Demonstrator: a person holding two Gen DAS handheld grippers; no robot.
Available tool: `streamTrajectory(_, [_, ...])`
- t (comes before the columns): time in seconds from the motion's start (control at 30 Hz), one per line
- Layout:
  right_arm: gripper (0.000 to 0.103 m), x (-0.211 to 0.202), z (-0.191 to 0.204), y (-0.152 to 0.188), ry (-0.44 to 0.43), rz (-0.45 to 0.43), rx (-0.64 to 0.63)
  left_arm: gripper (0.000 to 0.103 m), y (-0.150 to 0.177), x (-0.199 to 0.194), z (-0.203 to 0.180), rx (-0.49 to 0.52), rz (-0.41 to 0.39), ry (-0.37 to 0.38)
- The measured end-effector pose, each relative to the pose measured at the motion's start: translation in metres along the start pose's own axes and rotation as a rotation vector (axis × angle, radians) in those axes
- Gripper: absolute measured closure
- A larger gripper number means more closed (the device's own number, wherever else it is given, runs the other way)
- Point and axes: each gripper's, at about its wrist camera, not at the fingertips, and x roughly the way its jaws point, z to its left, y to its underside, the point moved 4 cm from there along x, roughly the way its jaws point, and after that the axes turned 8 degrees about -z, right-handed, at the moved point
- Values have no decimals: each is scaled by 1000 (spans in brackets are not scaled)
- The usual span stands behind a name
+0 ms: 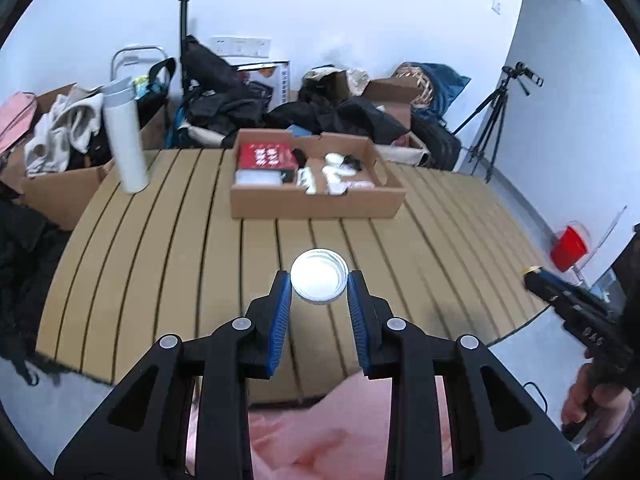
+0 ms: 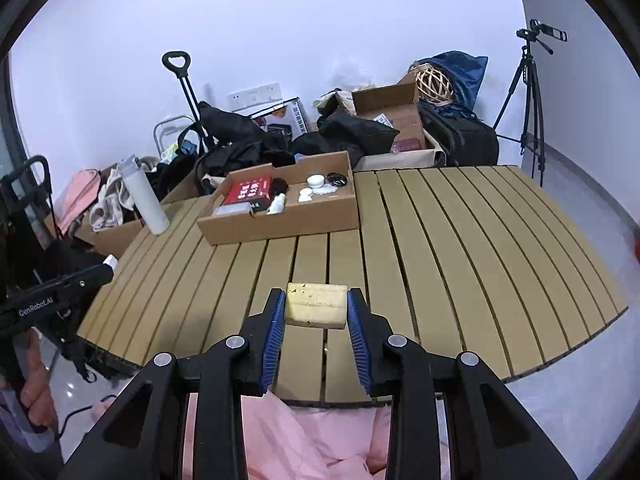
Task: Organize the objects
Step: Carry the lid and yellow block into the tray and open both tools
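Observation:
My left gripper [image 1: 319, 282] is shut on a round white lid [image 1: 319, 281], held above the slatted tan table [image 1: 160, 264] with its hollow side facing me. My right gripper [image 2: 316, 306] is shut on a yellowish rectangular block [image 2: 316, 306], held over the same table [image 2: 480, 260]. Beyond both stands an open cardboard box [image 1: 316, 200] [image 2: 280, 216] with a red packet [image 1: 266, 156] [image 2: 250, 192], small white jars and dark items inside. The right gripper [image 1: 568, 300] also shows at the right edge of the left wrist view, and the left gripper [image 2: 60, 288] at the left edge of the right wrist view.
A tall white bottle [image 1: 124, 140] [image 2: 144, 196] stands near the table's far left corner. Behind the table lie bags, clothes and cartons against the wall. A tripod [image 1: 496, 120] [image 2: 528, 112] stands at the right. A red bucket [image 1: 568, 246] sits on the floor. Pink cloth [image 2: 300, 440] lies below the grippers.

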Motion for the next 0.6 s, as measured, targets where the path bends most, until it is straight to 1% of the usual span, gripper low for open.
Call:
streamTrajectory(0.03, [69, 3, 0, -3, -6, 1, -5, 78, -10, 6, 2, -10, 0, 21])
streamTrajectory(0.1, [69, 20, 1, -19, -30, 6, -22, 78, -36, 25, 8, -30, 7, 55])
streamTrajectory(0.17, [69, 46, 3, -43, -69, 11, -45, 78, -65, 57, 15, -46, 30, 73])
streamTrajectory(0.23, [69, 80, 5, -68, -86, 24, -86, 78, -93, 102, 22, -56, 73, 72])
streamTrajectory(0.3, [69, 126, 4, -94, -97, 57, -105, 78, -112, 148, 26, -44, 114, 65])
streamTrajectory(0.33, [69, 155, 3, -106, -110, 93, -103, 78, -119, 178, 31, -51, 149, 38])
streamTrajectory(0.37, [69, 186, 1, -116, -117, 125, -97, 78, -122, 206, 35, -59, 189, 23])
streamTrajectory(0.4, [69, 210, 0, -123, -110, 143, -104, 78, -123, 227, 37, -63, 224, 24])
streamTrajectory(0.43, [69, 245, -1, -128, -100, 188, -120, 78, -123, 252, 39, -69, 260, 29])
streamTrajectory(0.5, [69, 294, -5, -131, -71, 253, -129, 78, -117, 292, 41, -43, 311, 6])
streamTrajectory(0.53, [69, 324, -8, -129, -57, 298, -132, 78, -111, 309, 42, -25, 335, -7])
streamTrajectory(0.6, [69, 366, -11, -123, -28, 363, -135, 78, -104, 331, 48, -15, 364, -38])
